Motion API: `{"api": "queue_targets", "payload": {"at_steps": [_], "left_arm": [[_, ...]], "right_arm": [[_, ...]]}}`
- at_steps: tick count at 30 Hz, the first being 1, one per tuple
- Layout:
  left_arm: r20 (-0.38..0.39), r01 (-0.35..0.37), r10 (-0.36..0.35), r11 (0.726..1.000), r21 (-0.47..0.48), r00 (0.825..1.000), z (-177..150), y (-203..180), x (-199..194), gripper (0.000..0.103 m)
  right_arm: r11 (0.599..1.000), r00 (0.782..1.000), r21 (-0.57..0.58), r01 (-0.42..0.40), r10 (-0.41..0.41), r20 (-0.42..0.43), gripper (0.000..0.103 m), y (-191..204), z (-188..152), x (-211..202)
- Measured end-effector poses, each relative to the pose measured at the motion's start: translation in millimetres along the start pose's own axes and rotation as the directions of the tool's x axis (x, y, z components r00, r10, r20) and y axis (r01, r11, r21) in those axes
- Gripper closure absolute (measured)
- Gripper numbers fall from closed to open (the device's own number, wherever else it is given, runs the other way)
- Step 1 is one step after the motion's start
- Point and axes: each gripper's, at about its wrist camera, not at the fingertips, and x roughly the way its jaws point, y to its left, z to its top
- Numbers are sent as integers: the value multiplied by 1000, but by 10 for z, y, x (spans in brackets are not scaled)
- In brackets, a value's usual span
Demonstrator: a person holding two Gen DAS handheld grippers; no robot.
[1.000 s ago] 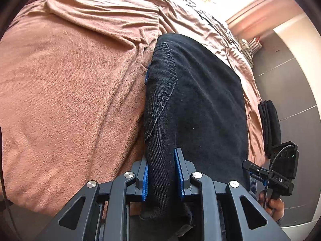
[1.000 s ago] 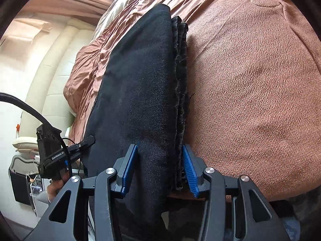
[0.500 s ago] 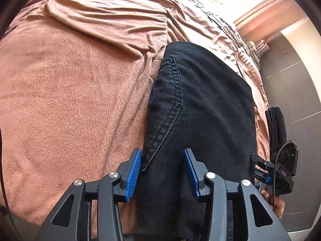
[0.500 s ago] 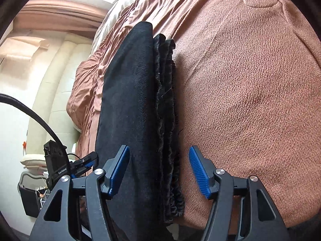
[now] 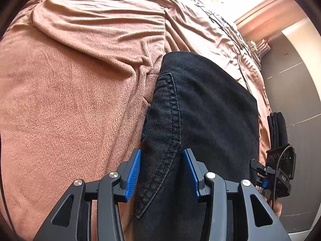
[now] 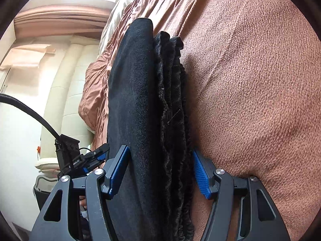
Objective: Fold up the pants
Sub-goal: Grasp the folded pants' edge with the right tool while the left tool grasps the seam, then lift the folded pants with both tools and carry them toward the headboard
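The folded black denim pants (image 5: 202, 120) lie on the rust-brown fleece blanket (image 5: 70, 100), stretching straight ahead between the parted pads of both left gripper (image 5: 161, 173) and right gripper (image 6: 159, 172), neither clamping

To your left of the folded black jeans (image 5: 202, 120), the brown bedspread (image 5: 60, 110) lies broad and bare, so a hand-held gripper can pass there freely until the raised wrinkles (image 5: 120, 46) farther up the bed. On the far side of the stacked leg edges (image 6: 172, 100), the bedspread (image 6: 250, 80) is open too, with only shallow creases. The jeans fill the gap between both sets of blue pads (image 5: 133, 174), which stand off the cloth. At the bed's edge, the other hand-held gripper (image 5: 278, 172) and its black cable (image 6: 26, 110) crowd the floor side.
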Motion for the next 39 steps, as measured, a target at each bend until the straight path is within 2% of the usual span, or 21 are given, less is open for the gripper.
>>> {"api": "queue_targets", "payload": {"at_steps": [6, 11, 13, 16, 18, 21, 27, 30, 34, 39], "left_arm": [[-5, 15, -15, 1000, -3, 1000, 141, 16, 82, 58], [-7, 27, -27, 1000, -8, 1000, 239, 27, 157, 57], [-13, 34, -34, 999, -11, 999, 279, 40, 189, 53], [-12, 37, -37, 999, -19, 999, 303, 57, 223, 53], [-12, 42, -42, 999, -25, 999, 310, 76, 229, 53], [-12, 63, -64, 998, -31, 998, 295, 113, 219, 53], [-42, 97, -99, 994, -55, 994, 253, 180, 241, 51], [-49, 121, -124, 990, -67, 991, 240, 202, 260, 51], [-25, 114, -116, 992, -43, 993, 244, 143, 217, 62], [17, 116, -115, 993, -19, 993, 192, 60, 63, 74]], "right_arm": [[1000, 1000, -15, -24, 24, -14, 43, -10, 85, 65], [998, 998, -9, -54, 54, -11, 49, -38, 139, 111], [998, 998, -3, -69, 69, -11, 56, -70, 154, 123], [997, 997, -18, -80, 81, 13, 67, -74, 143, 102], [995, 996, -61, -80, 83, 34, 70, -20, 75, 25], [991, 994, -86, -99, 103, 46, 71, -4, 13, -27], [996, 996, -12, -90, 90, 16, 67, -180, -15, -6], [997, 997, -19, -78, 78, 7, 66, -173, -11, -1], [997, 997, -21, -78, 78, -9, 65, -172, 18, 44], [995, 998, -78, -55, 57, 26, 69, -29, 17, 6]]}}
